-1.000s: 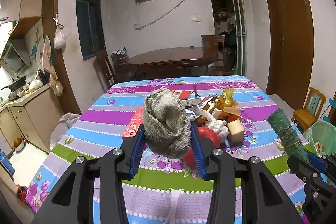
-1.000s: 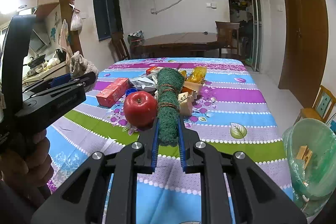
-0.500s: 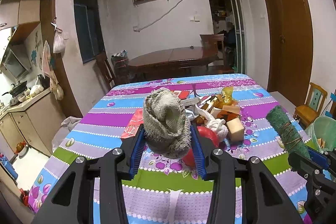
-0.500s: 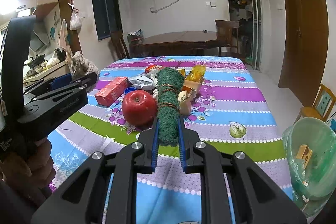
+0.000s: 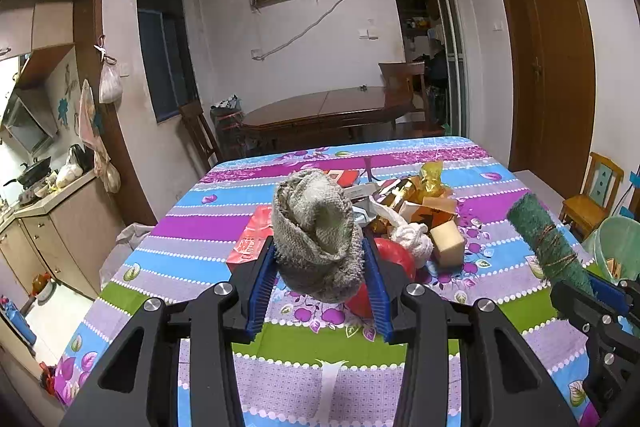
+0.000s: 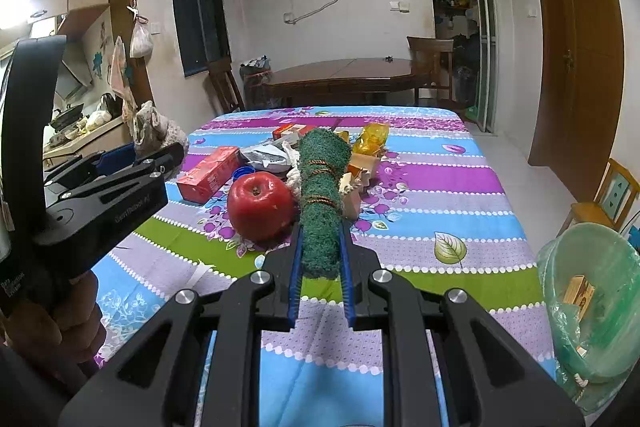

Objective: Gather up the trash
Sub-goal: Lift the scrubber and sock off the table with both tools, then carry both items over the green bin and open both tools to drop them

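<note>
A: What does the right gripper (image 6: 320,247) hold?

B: One green scouring pad (image 6: 322,195), rolled into a tube and tied with brown string. The blue pads are drawn in narrow and clamp its near end. Its long axis runs straight away from the camera toward 12 o'clock, the free end raised above the table (image 6: 460,179).

A: And the left gripper (image 5: 318,267)?

B: One grey knitted rag (image 5: 316,231), bunched into a lump. The jaws stand partly apart and press on both its sides. The lump stands upright, long axis roughly 6 to 12, with the folded opening facing up and toward the camera. It is held off the tablecloth.

A: What lies on the table?

B: One red apple (image 6: 262,205), stem up, at about 10 o'clock of the green roll's gripped end and just beside it. One red box (image 6: 210,173) further out at 10 o'clock, long axis slanting from near left to far right. Behind it there is a heap of wrappers (image 6: 272,155); I cannot count those. One blue bottle cap (image 6: 243,171) sits between box and apple.

A: Any bin?

B: One green bin (image 6: 592,291) with a plastic liner, off the table's edge at 3 o'clock, with a small carton inside.

A: Hands?

B: One hand (image 6: 76,323) shows at 8 o'clock in the right view, wrapped round the left gripper's handle.
</note>
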The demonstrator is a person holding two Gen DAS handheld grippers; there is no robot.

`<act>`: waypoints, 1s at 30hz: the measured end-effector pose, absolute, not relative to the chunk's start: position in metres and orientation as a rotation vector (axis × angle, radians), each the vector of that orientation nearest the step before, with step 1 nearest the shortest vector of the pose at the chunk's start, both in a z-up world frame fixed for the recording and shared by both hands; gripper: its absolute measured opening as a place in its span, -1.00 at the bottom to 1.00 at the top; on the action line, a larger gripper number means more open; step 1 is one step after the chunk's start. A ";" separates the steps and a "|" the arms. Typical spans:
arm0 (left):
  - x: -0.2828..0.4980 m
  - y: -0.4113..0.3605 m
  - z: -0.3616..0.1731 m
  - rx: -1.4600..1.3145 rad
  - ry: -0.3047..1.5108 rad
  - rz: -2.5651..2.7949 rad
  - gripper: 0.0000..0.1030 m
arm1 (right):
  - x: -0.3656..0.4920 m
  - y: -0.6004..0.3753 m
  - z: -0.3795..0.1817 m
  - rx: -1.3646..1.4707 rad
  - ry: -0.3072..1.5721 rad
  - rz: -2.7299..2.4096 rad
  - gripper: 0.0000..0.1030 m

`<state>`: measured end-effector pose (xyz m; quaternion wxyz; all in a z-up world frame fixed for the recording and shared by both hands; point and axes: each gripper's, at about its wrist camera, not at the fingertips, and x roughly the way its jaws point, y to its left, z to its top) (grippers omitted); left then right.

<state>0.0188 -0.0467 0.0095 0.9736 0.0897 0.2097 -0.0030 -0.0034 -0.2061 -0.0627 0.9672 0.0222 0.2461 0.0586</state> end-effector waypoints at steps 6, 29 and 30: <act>0.023 -0.055 0.008 0.191 0.423 -0.037 -0.15 | -0.008 -0.221 -0.058 0.056 0.469 0.078 -0.71; 0.041 -0.308 -0.020 0.342 0.504 -0.675 -0.15 | -0.104 -0.432 -0.041 0.220 0.389 -0.457 -0.70; 0.041 -0.318 -0.021 0.347 0.509 -0.704 -0.15 | -0.108 -0.439 -0.042 0.227 0.391 -0.476 -0.70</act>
